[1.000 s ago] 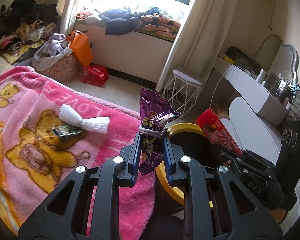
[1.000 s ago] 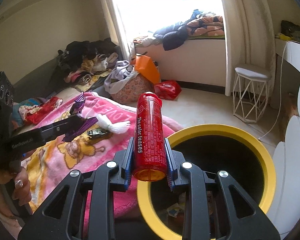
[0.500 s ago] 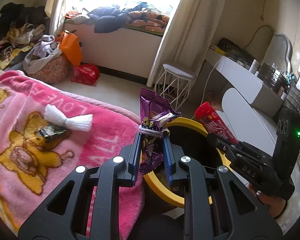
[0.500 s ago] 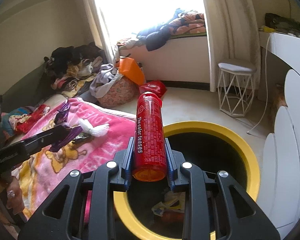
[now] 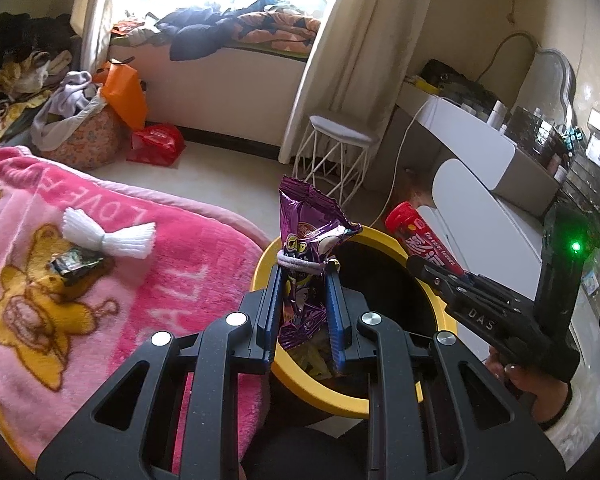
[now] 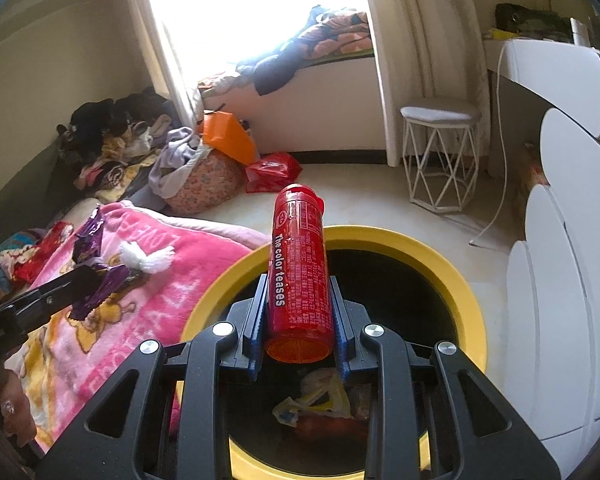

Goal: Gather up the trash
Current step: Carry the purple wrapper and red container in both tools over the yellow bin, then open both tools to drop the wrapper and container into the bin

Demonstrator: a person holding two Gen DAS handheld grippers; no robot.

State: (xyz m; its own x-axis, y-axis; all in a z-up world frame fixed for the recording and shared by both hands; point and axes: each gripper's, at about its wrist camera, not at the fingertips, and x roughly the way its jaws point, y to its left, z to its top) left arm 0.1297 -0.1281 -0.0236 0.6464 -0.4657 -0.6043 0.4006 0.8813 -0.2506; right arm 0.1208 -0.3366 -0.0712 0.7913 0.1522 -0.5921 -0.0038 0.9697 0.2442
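Both claws now sit over the yellow bin (image 6: 466, 292), having shifted off the blanket (image 5: 148, 264). Left gripper (image 5: 303, 312) clamps purple wrapper (image 5: 306, 236); right gripper (image 6: 299, 320), at 3 o'clock, clamps red tube (image 6: 298, 264). Ready to drop; two scraps left at 10 o'clock.

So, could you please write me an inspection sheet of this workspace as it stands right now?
Surface: pink blanket with a bear print, beside the bin.
Job's things: purple snack wrapper and red tube, both held over the yellow-rimmed bin; wrappers already lie inside it.
Clutter: white foam net and small dark wrapper on the blanket.
Grippers: left gripper shut on the purple snack wrapper; right gripper shut on the red tube.
Cables: white cable hanging from the white desk to the floor.
Surroundings: wire stool, curtains, clothes piled by the window, orange bag.
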